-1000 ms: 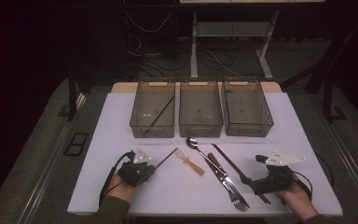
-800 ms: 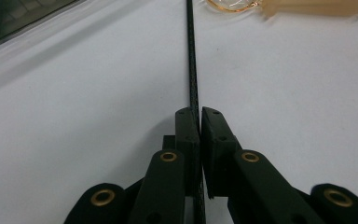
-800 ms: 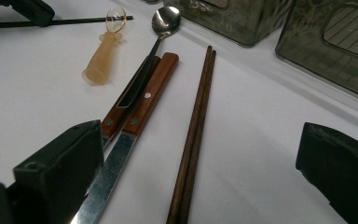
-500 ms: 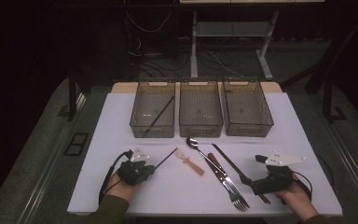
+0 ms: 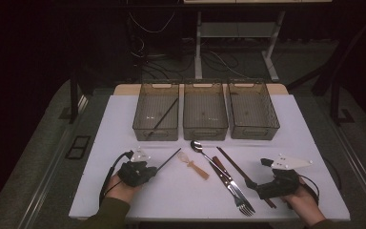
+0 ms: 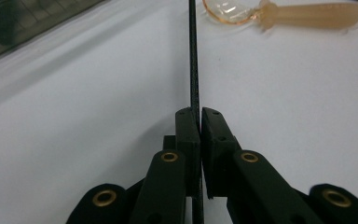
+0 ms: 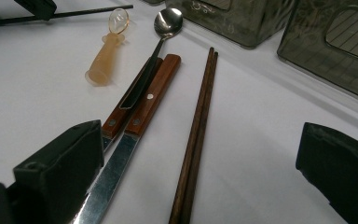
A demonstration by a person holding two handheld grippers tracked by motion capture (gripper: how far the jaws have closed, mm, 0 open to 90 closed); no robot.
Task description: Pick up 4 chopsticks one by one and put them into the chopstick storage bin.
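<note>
Where the left gripper (image 6: 199,122) rests near the front left corner of the desk (image 5: 290,124), its jaws are closed flat against a thin black chopstick (image 6: 194,56), which runs out from between the pads across the white surface. In the high view the left gripper (image 5: 153,171) lies low and the black chopstick (image 5: 170,159) points toward the middle of the desk. The right gripper (image 7: 200,177) sits near the front right corner with its jaws spread wide and nothing between the pads.

Item count, from the grippers outward:
- One translucent orange spoon (image 5: 194,164) with a clear bowl, just beside the black chopstick's tip.
- One metal spoon (image 5: 201,150).
- One knife (image 7: 142,112) and one fork (image 5: 240,202), both with wooden handles, side by side.
- One pair of brown wooden chopsticks (image 7: 198,126), touching along their length.
- Three smoky transparent bins (image 5: 205,134) in a row along the back edge; the left bin (image 5: 143,125) holds one second black chopstick (image 5: 163,117).

No legible writing or brand marking can be made out on any item.
</note>
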